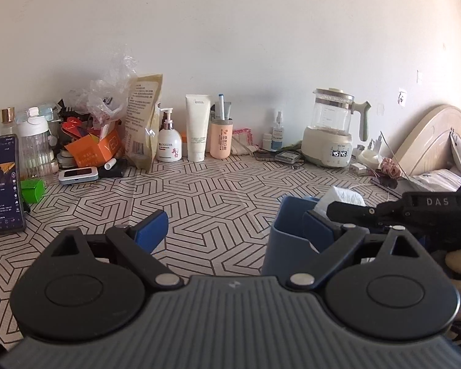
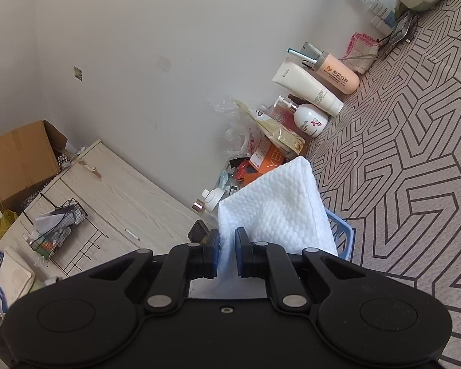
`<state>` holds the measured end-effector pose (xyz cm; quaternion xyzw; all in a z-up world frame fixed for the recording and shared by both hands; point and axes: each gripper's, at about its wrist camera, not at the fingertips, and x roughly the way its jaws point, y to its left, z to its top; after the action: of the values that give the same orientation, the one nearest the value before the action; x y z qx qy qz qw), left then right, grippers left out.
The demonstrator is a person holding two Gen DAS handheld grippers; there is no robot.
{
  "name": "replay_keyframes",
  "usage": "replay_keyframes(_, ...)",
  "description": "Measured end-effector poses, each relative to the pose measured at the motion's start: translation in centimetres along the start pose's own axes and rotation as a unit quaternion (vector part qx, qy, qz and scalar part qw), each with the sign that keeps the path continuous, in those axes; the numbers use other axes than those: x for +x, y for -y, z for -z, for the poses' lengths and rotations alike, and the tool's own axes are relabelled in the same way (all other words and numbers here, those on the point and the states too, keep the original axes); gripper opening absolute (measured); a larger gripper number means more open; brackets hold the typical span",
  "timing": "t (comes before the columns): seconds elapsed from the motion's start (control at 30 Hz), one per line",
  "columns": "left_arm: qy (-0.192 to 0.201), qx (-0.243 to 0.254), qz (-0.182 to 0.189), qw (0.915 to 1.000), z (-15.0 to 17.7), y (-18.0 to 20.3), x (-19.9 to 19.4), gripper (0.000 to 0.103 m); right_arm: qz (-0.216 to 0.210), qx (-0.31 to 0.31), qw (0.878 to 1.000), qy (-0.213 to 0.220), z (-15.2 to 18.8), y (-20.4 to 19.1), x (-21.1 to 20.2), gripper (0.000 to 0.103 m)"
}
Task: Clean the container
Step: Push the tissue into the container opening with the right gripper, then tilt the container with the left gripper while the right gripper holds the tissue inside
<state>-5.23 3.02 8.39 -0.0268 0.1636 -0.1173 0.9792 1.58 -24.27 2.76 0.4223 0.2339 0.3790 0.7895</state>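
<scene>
A blue container (image 1: 278,240) stands on the patterned table at the lower right of the left wrist view. My left gripper (image 1: 233,224) is open wide. Its right finger overlaps the container's mouth, and its left finger stands apart on the left. From the right, my right gripper (image 1: 350,210) reaches over the container with a white cloth (image 1: 342,196). In the right wrist view my right gripper (image 2: 227,246) is shut on that white cloth (image 2: 276,209), which stands up ahead of the pads. A bit of the container's rim (image 2: 345,240) shows beside the cloth.
Along the wall stand a phone (image 1: 6,184), an orange box (image 1: 92,150), a pump bottle (image 1: 168,141), a white tube (image 1: 196,129), a peach cup (image 1: 220,138) and a kettle (image 1: 332,135). A bed headboard (image 1: 430,138) is at far right. A wooden cabinet (image 2: 107,190) and a cardboard box (image 2: 18,160) are beyond the table.
</scene>
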Motion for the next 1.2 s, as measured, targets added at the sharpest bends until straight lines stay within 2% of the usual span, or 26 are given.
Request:
replay_keyframes(0.07,0.013,0.001,0.0,0.9999,-0.1,-0.1,-0.1,0.096,0.001,-0.004,1.0,0.0,0.0,-0.1,0.0,0.013)
replay_keyframes(0.2,0.031,0.012,0.035,0.9988,-0.3,0.9,0.5,0.097,-0.003,-0.009,1.0,-0.003,0.2,-0.1,-0.2,0.013)
replay_keyframes(0.33,0.017,0.02,0.055,0.9981,-0.5,2.1,2.2,0.097,-0.007,-0.011,1.0,-0.004,0.4,-0.1,-0.8,0.013)
replay_keyframes(0.43,-0.03,0.047,0.04,0.9977,0.2,3.1,4.1,0.097,-0.007,-0.019,1.0,-0.005,0.6,0.0,-1.6,0.013)
replay_keyframes(0.57,-0.031,0.025,0.067,0.997,1.0,3.1,4.0,0.097,-0.005,-0.034,0.999,-0.012,0.9,0.0,-2.7,0.013)
replay_keyframes(0.67,-0.013,0.041,0.072,0.9965,1.7,4.0,3.5,0.096,0.004,-0.043,0.999,-0.016,1.1,-0.1,-3.2,0.013)
replay_keyframes(0.8,-0.019,0.047,0.081,0.9955,2.0,4.9,3.2,0.094,0.034,-0.063,0.997,-0.032,1.1,-0.8,-3.7,0.013)
replay_keyframes(0.93,-0.054,0.003,0.104,0.9931,2.1,4.3,3.5,0.094,0.058,-0.077,0.994,-0.047,1.5,-1.4,-4.2,0.013)
replay_keyframes(1.03,-0.064,-0.005,0.109,0.992,2.5,4.1,3.9,0.097,0.065,-0.074,0.994,-0.051,1.9,-1.1,-4.5,0.014)
replay_keyframes(1.1,-0.075,0.014,0.097,0.9923,3.0,4.7,4.2,0.097,0.098,-0.085,0.99,-0.061,2.3,-1.1,-4.1,0.015)
replay_keyframes(1.13,-0.08,0.024,0.094,0.9921,3.2,5.0,4.4,0.097,0.122,-0.096,0.986,-0.067,2.5,-1.1,-3.7,0.018)
replay_keyframes(1.2,-0.088,0.038,0.093,0.991,3.6,5.5,4.8,0.097,0.179,-0.125,0.973,-0.074,3.2,-1.1,-2.9,0.019)
